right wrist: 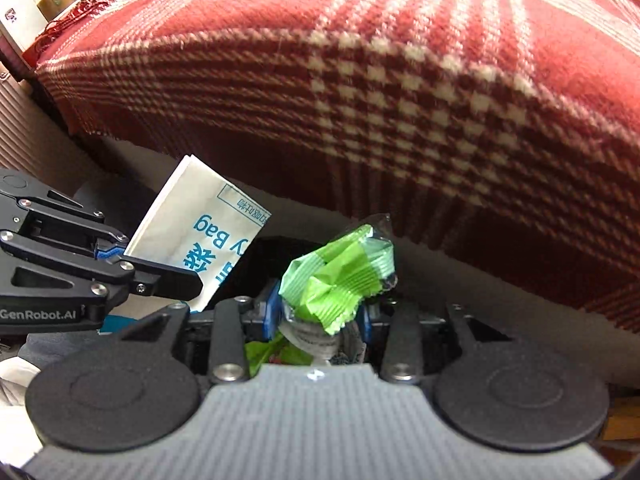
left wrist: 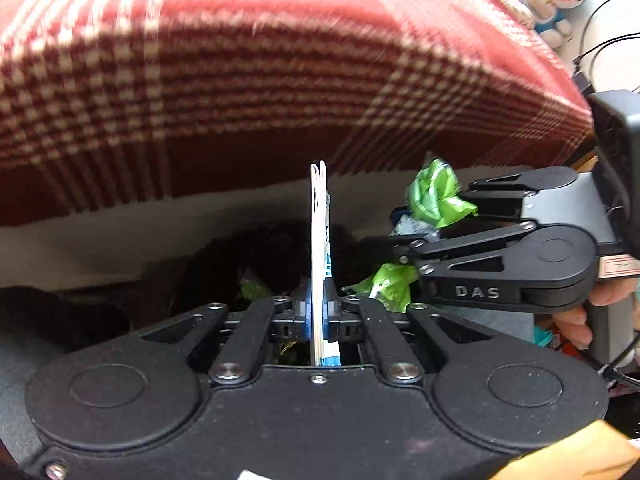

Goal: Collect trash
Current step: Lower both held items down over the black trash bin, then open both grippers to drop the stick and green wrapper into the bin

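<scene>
Your left gripper [left wrist: 319, 308] is clamped on a folded white paper bag [left wrist: 318, 240] with blue print, which stands edge-on at the centre of the left wrist view. Your right gripper [right wrist: 320, 312] is closed on a crumpled green wrapper [right wrist: 340, 276], low in the middle of its own view, with clear film and a printed scrap bunched below the grip. Both pieces sit over a dark opening [left wrist: 256, 252] in the lower centre of the left wrist view. It looks like a bin or bag mouth, with green scraps [left wrist: 253, 289] already inside, though its rim is hard to make out. The red checked blanket [right wrist: 400, 80] fills the upper half of both views.

The step in hand seems to be the drop. Keep the 2 grippers from crowding each other, as they are near now. Bring each piece squarely above the dark opening before you release. Let the wrapper go first, since its loose film may cling to the fingers.
</scene>
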`<state>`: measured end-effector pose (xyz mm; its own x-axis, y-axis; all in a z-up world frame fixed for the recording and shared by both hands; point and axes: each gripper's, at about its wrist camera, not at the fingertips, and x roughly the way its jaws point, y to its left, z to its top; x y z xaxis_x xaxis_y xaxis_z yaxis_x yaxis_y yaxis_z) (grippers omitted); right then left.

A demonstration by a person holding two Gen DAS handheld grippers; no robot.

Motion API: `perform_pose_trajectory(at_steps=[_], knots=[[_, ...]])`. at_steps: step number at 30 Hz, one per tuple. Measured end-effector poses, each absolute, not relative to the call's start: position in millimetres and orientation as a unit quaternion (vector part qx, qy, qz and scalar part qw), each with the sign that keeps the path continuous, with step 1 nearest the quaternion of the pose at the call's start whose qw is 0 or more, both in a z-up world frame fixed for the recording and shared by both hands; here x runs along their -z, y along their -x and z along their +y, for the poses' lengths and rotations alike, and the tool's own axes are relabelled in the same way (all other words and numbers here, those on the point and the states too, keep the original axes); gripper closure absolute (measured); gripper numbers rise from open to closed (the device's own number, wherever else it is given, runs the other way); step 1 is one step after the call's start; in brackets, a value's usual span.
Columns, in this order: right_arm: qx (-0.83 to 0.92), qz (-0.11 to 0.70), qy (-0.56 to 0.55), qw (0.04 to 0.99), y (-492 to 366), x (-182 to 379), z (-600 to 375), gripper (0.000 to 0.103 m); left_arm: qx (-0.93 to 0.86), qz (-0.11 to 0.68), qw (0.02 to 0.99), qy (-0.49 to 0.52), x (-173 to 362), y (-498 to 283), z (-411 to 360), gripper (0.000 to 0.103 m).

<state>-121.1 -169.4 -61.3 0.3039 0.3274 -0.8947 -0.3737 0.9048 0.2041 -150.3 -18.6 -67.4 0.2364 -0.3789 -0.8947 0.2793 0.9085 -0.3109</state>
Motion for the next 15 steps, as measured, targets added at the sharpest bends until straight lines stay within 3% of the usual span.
perform_pose_trajectory(at_steps=[15], knots=[[-0.208, 0.59, 0.03, 0.78, 103, 96, -145, 0.059, 0.177, 0.629, 0.756, 0.032, 114, 132, -30, 0.096]])
